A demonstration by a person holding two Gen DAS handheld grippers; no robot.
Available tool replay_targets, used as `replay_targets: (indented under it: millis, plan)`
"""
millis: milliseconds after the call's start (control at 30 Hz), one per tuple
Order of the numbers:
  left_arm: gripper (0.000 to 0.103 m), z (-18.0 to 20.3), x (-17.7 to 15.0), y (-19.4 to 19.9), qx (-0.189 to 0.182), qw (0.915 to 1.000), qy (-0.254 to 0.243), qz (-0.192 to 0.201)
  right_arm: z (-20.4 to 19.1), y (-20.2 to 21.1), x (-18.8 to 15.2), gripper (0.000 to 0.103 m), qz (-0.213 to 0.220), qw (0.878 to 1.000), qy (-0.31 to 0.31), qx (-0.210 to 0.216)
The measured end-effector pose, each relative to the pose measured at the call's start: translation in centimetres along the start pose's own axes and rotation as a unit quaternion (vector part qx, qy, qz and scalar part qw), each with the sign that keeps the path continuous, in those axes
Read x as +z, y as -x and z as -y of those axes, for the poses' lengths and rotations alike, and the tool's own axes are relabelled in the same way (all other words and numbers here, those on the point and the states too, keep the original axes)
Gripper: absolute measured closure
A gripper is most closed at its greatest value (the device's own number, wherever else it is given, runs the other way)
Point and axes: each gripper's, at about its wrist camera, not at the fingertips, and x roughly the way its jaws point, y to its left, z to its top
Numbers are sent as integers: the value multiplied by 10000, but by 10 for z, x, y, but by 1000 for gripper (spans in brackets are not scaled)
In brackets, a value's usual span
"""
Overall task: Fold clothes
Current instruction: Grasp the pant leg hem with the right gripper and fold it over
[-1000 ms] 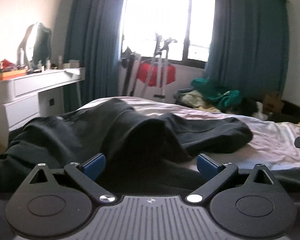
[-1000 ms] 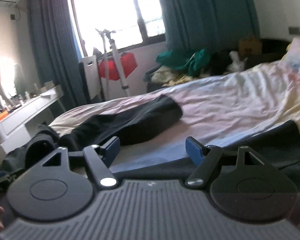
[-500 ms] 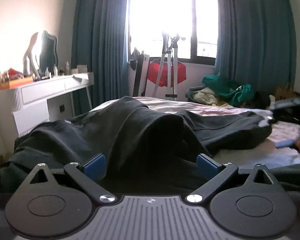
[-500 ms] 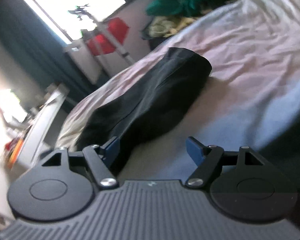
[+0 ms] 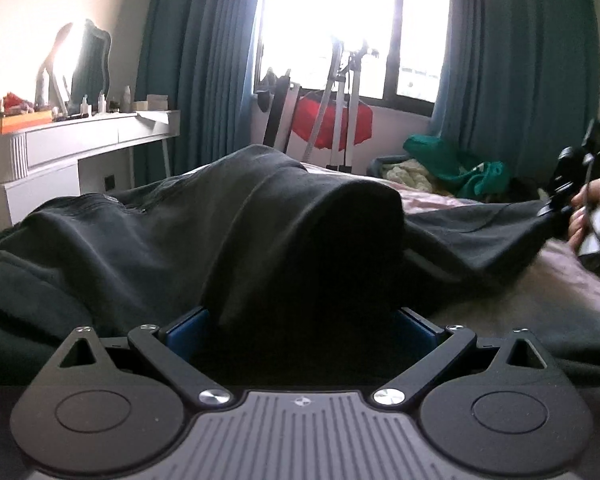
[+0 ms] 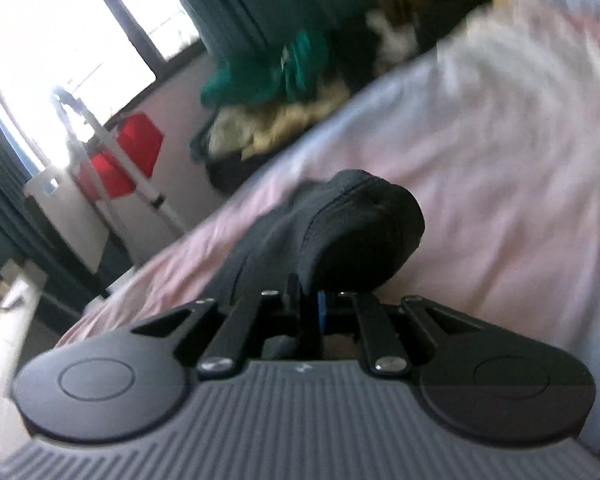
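Now the right gripper (image 6: 310,308) is clenched on the hem of a black garment (image 6: 340,220), which bulges toward 12 o'clock over the pink bed (image 6: 500,160). At 3 o'clock in the left view, that gripper (image 5: 556,208) tugs the cloth. With jaws spread wide, the left gripper (image 5: 300,328) straddles a raised fold of the garment (image 5: 220,240), not pinching it.

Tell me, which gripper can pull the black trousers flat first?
The right gripper. Its fingers are shut on the end of one leg of the black trousers, so it can pull at once. The left gripper is open, with dark cloth bunched between its fingers, not gripped.
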Motion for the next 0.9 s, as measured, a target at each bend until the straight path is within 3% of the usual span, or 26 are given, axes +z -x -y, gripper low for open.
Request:
replay_targets:
  millis: [133,267,400,533,733,900]
  plan:
    - [4,0,2,2,-187,9997,-123,-47,35,29,52,93,532,9983,-161,-192]
    - [4,7,-2,0,-185,9983,-518,-185,105,49,73,93,790,9946,-114,-664]
    - [4,12,-8,-7,16,9960,-792,-417,193,50,45,92,241,9938,-696,-833]
    - [4,4,-11,-8,45,9969,-599,-511,248,49,0,92,31,9915,-1158,-585]
    - [4,7,-11,-10,196,9966,-586,-549,251,51,2,92,-50,9861,-1614,-384]
    - [4,12,-12,-10,268,9963,-594,-562,229,71,23,92,659,9922,-1060,-7]
